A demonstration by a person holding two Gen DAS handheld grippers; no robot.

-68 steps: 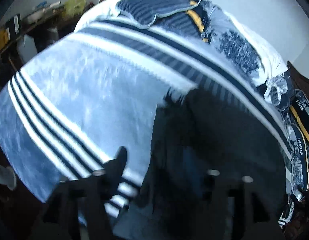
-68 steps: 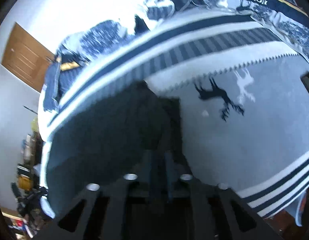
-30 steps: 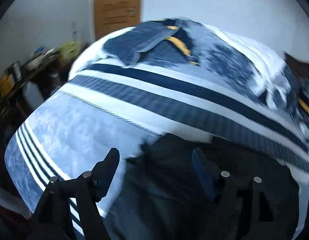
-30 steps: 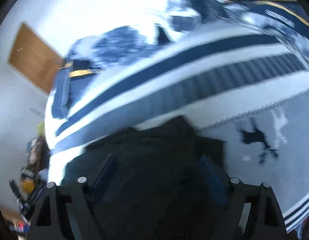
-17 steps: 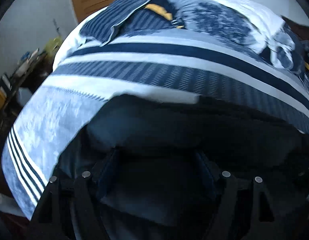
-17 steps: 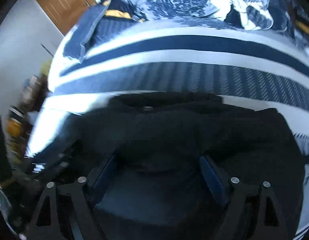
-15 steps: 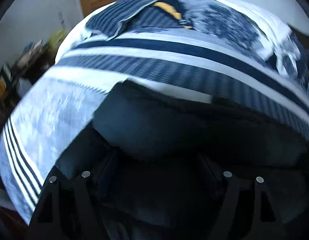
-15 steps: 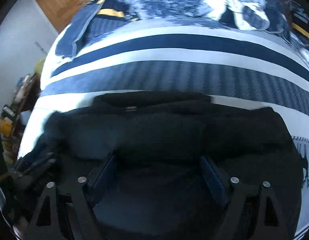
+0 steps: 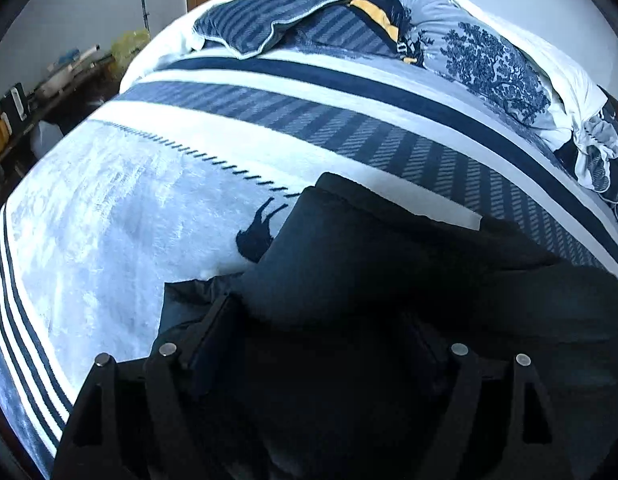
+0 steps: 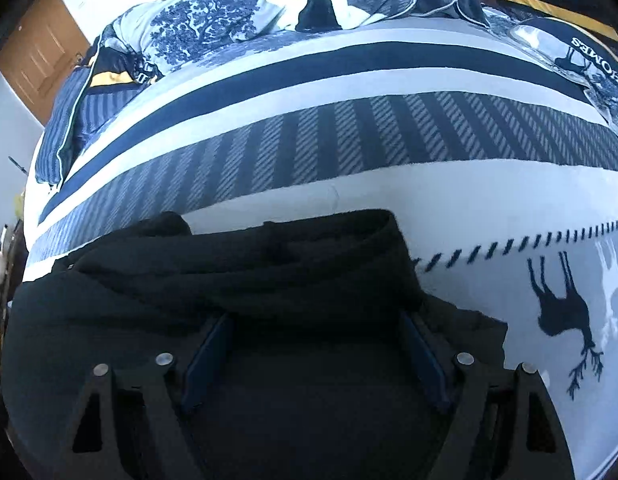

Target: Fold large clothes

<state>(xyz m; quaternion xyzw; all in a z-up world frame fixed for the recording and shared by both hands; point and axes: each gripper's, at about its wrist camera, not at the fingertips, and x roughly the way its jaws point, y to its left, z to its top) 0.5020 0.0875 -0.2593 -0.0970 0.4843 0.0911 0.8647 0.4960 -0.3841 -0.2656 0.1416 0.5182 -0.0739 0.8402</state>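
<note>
The bed fills both views, covered by a plush blanket: pale fleecy nap, navy bands and a woven stripe, with rumpled tree-print bedding at about one o'clock in the left view.

The dark garment lies on the blanket's near half, spreading from centre to five o'clock in the left view and from centre to seven o'clock in the right view. It looks thick, soft and matte. A rolled, rounded edge, perhaps a hood or collar, runs across its far side at twelve o'clock from the right claw.

Both claws point steeply down over it, released and gripping nothing. The left claw has just been widening slightly and the right narrowing slightly. Cloth bulges up between each pair of blue-faced fingers, but the pads do not appear to press it.

The step is probably pinching an edge for the next fold. It would go best if each claw sank over one clean double layer and closed fully before lifting. Both should then rise level, since the heavy fabric will sag and drag on the nap.

A navy deer motif sits at nine o'clock, touching the garment's edge.
</note>
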